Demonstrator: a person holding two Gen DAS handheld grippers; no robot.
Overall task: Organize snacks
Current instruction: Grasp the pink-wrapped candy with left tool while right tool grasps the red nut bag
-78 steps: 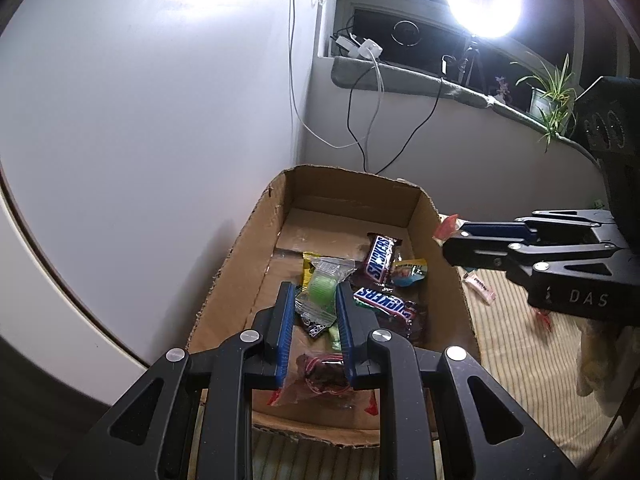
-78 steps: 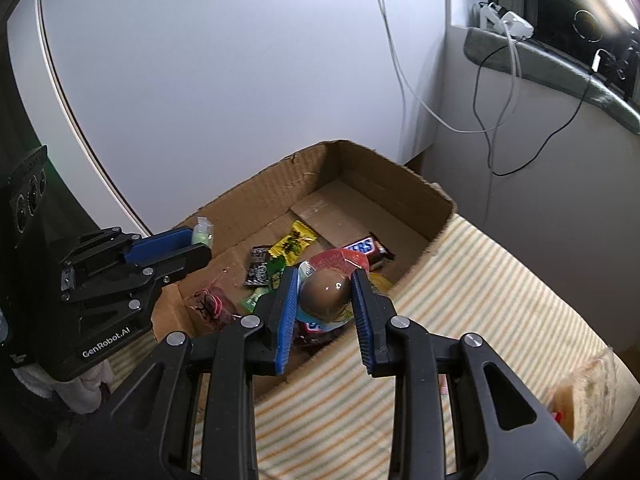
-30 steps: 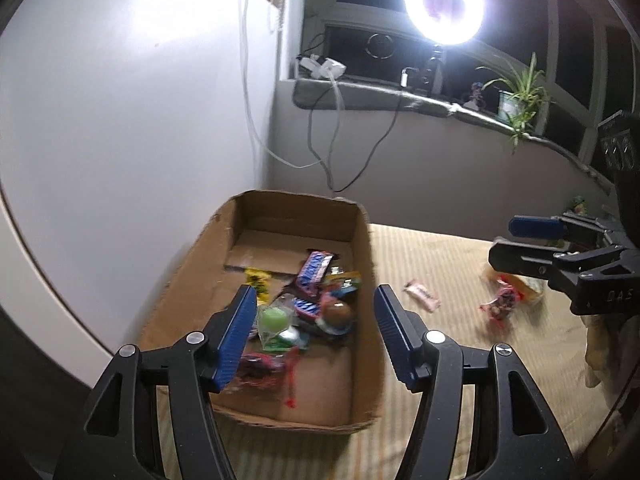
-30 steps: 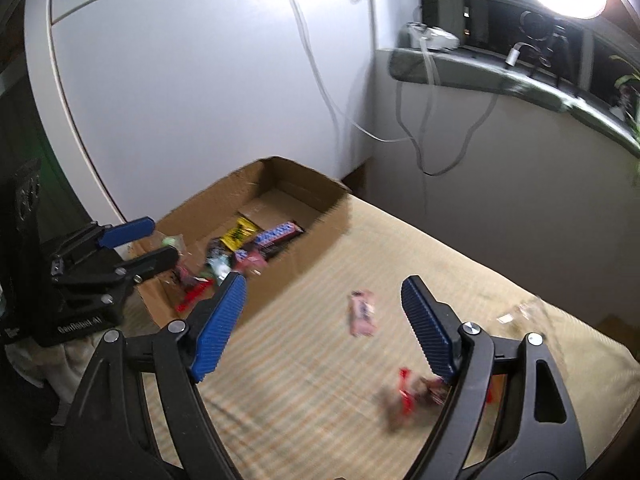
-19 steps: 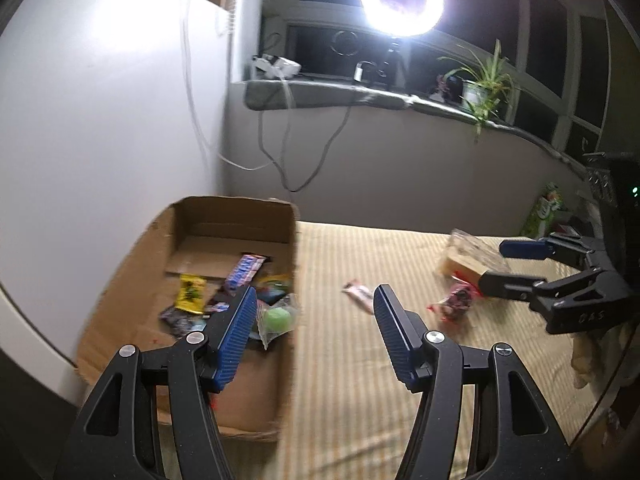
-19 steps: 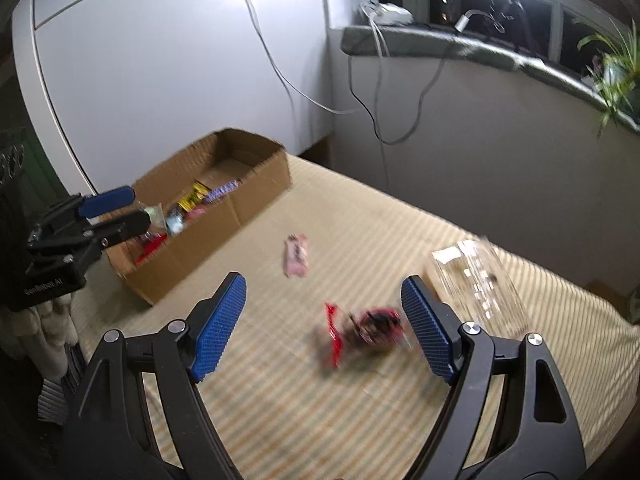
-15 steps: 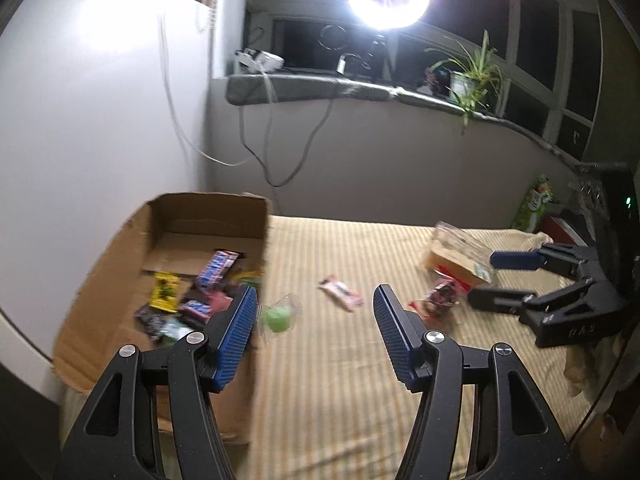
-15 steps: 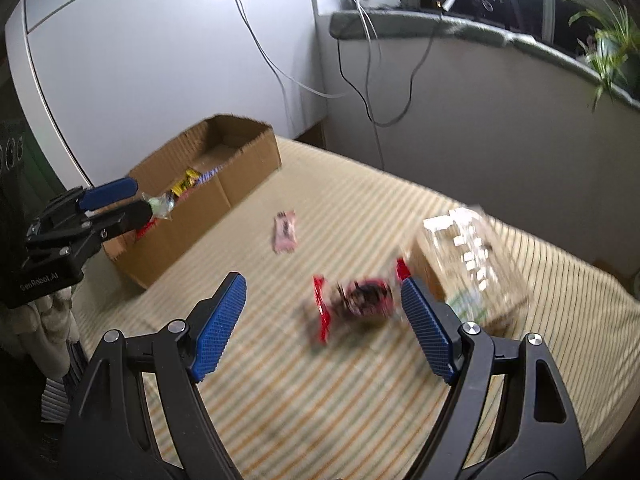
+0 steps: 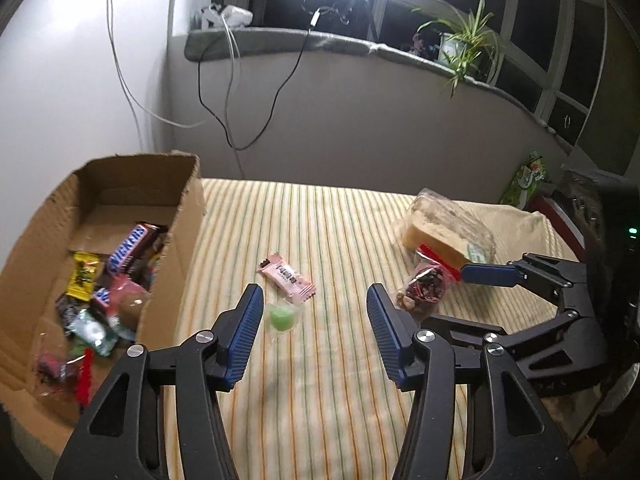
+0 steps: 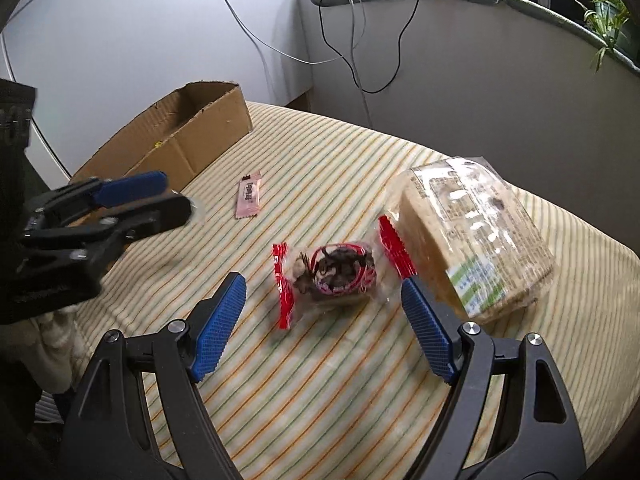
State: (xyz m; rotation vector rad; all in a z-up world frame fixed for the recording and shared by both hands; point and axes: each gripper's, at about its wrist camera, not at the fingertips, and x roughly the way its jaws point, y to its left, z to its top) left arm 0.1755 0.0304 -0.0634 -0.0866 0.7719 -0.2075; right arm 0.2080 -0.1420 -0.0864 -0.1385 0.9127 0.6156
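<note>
We have both tools spread wide and empty above the striped cloth (image 10: 320, 400), and what matters most is the red-ended snack pack (image 10: 334, 274): it lies straight ahead of our right gripper (image 10: 324, 324), centred between the two blue ribbed pads (image 10: 218, 330), with its long axis running left to right, so the crimped red ends point at the pads and the plump middle faces us. The right gripper is clearly the nearer one; from the left wrist view the same pack (image 9: 424, 290) sits off to the right, beyond our left gripper (image 9: 316, 336). Nearest the left gripper is the small green candy (image 9: 283, 317), close to the left pad, and just beyond it the pink wrapped bar (image 9: 287, 277) lies on a diagonal. The pack is clear crinkly film over dark lumpy contents; we judge it will crush and slip easily. Touching its right end is a large, boxy, film-wrapped bread loaf (image 10: 472, 236). The cardboard box (image 9: 182, 240), matte and corrugated, stands at far left, already holding several wrapped bars and candies.
</note>
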